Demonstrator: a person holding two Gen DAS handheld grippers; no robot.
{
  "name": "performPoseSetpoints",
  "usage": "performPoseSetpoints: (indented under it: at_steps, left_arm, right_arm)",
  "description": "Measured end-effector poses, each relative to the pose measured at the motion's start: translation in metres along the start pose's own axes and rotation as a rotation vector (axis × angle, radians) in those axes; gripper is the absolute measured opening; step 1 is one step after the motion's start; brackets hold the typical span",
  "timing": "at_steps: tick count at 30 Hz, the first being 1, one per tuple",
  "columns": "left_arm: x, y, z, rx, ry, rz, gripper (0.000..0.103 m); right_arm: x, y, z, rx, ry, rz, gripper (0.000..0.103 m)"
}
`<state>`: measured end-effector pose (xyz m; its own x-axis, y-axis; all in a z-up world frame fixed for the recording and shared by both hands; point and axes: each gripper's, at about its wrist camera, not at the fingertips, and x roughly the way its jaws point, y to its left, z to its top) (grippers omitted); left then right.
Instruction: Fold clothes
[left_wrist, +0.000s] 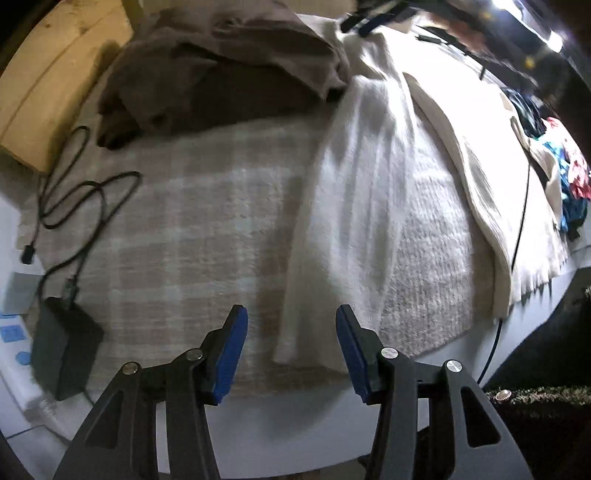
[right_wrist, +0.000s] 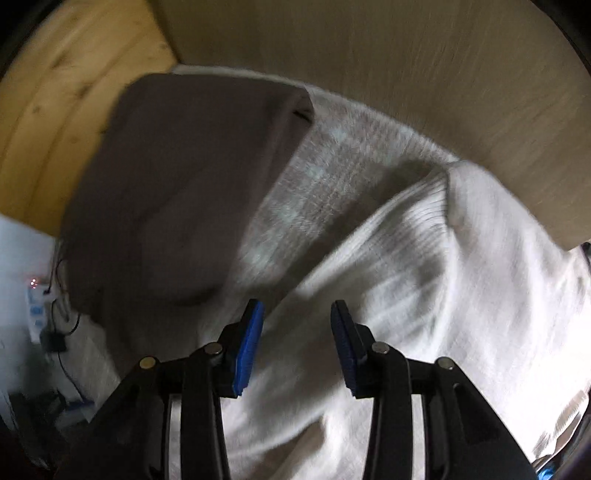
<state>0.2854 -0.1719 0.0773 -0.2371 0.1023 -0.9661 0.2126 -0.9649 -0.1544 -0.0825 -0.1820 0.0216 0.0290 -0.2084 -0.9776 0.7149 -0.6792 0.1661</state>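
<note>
Left wrist view
Left gripper (left_wrist: 291, 325): jaws spread wide with nothing between them, hovering over the near edge of the bed.
White garment (left_wrist: 354, 206): fuzzy cream knit, spread lengthwise from the far edge of the bed toward the near edge, its narrow end just ahead of the blue pads (left_wrist: 231, 354).
Plaid blanket (left_wrist: 192, 221): beige-and-white check covering the bed, under the garment.
Brown garment (left_wrist: 221, 70): crumpled heap at the far left corner of the bed.
Black cable (left_wrist: 70, 199): looped along the left edge, running to a black adapter (left_wrist: 64, 347).
Wooden board (left_wrist: 59, 74): beyond the far left corner.
Colourful clothes (left_wrist: 569, 173): pile at the right edge, blurred.

Right wrist view
Right gripper (right_wrist: 297, 332): jaws parted, empty, poised above the white garment (right_wrist: 424, 280).
White garment: ribbed knit, bunched and filling the right and near parts of the view.
Brown garment (right_wrist: 177, 192): at the left, smooth, lying over the plaid blanket (right_wrist: 325, 162).
Wooden board (right_wrist: 55, 110): behind, to the left.
</note>
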Motion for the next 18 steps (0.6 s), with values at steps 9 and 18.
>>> performPoseSetpoints:
  at_steps: [9, 18]
  left_arm:
    - [0.001, -0.005, -0.002, 0.029, -0.033, -0.015, 0.043]
    - [-0.054, 0.005, -0.006, -0.002, -0.148, -0.022, 0.007]
  right_arm:
    - [0.02, 0.013, 0.006, -0.067, 0.035, -0.132, 0.034]
    - [-0.014, -0.037, 0.007, 0.152, -0.052, 0.183, 0.006]
